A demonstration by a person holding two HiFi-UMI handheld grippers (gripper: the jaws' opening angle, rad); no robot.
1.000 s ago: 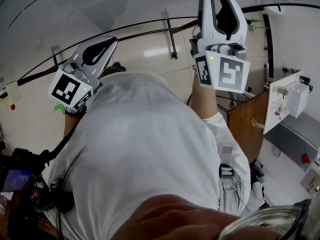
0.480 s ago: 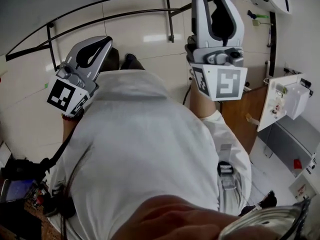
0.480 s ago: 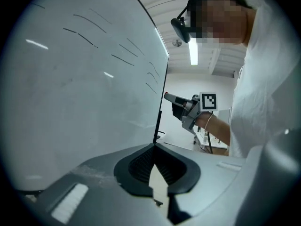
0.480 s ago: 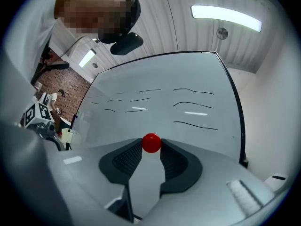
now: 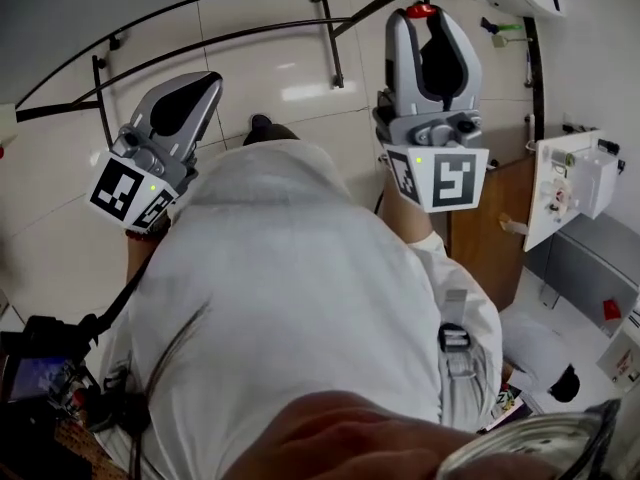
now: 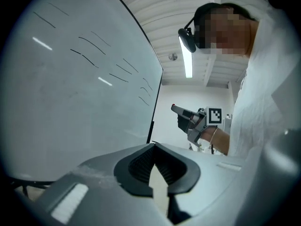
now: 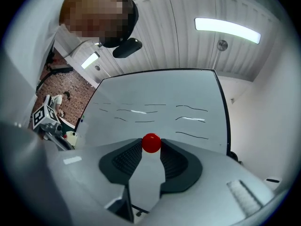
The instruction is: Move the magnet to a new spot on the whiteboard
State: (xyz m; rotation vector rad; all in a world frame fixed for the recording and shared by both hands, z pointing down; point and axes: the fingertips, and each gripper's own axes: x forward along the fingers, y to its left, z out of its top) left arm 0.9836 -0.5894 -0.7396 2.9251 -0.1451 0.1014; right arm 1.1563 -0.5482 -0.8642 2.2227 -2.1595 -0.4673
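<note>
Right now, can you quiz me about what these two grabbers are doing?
1. True or false: the left gripper holds the magnet.
2. What colour is the magnet? A blue, B red, C green.
3. Fill the gap: the right gripper faces a ____ with thin dark lines on it.
Key: 1 false, it is shut and empty, and the right gripper has the magnet; 2 B; 3 whiteboard.
</note>
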